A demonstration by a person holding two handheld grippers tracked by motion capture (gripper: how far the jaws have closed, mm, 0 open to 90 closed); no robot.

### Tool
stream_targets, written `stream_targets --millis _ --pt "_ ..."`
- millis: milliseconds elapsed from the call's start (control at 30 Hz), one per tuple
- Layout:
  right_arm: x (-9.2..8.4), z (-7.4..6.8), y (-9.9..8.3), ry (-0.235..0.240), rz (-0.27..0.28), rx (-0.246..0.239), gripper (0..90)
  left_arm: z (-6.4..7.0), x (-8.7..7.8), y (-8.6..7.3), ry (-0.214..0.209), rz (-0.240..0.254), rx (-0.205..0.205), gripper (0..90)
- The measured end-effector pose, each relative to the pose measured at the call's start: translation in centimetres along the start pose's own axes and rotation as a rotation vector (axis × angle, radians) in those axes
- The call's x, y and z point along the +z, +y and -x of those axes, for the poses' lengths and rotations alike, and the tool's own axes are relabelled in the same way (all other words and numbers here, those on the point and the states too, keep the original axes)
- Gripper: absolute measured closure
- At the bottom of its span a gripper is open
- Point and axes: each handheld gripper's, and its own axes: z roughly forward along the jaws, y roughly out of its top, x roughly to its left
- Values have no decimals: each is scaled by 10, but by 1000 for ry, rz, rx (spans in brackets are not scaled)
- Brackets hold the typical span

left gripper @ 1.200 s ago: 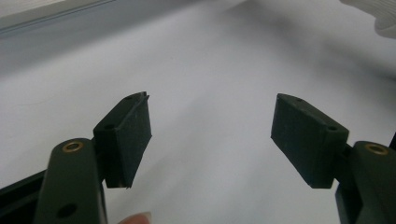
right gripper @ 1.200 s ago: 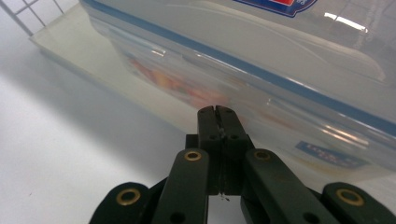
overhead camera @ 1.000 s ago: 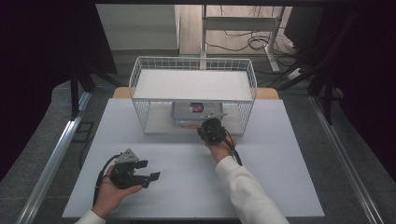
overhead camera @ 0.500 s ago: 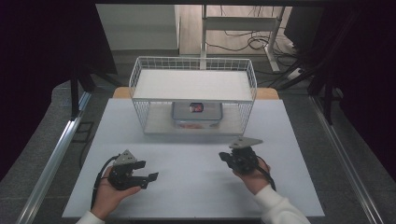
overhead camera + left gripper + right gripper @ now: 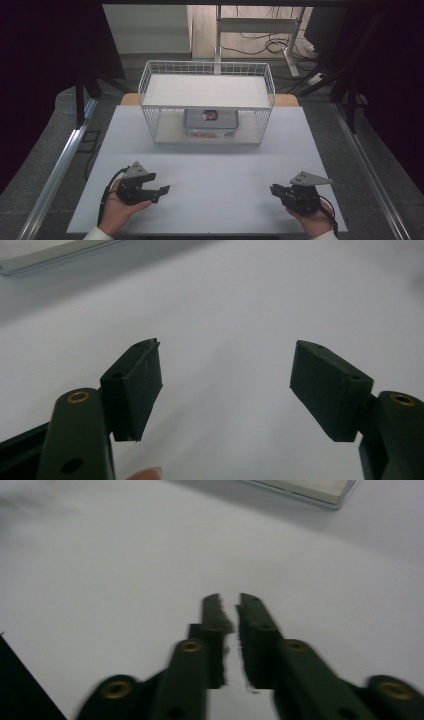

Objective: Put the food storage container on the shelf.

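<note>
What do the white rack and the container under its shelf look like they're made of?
The rack looks like white-coated metal wire: thin grid bars form its walls. The container on its lower level seems to be clear plastic or glass, see-through, with a greyish lid; which one is unclear.

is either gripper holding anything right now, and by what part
Nothing is held. The left gripper is open and empty; the right gripper shows a slim empty gap.

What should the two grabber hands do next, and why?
Probably just rest. The clear box already sits on the lower shelf of the wire rack, and both grippers are back near the table's front edge. The left gripper is open and empty; the right gripper's jaws have just been opening, nothing between them.
</note>
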Motion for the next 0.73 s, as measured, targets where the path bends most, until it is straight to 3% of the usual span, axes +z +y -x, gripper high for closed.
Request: stream_targets --millis 67,200,733 --pt "2 0 0 -27 13 12 568 0 0 0 1 -2 4 287" --pt "6 -1 2 -34 34 27 408 -1 0 -1 -1 -5 11 286" --pt "9 -4 2 -56 32 10 303 0 2 -1 -2 -15 19 284"
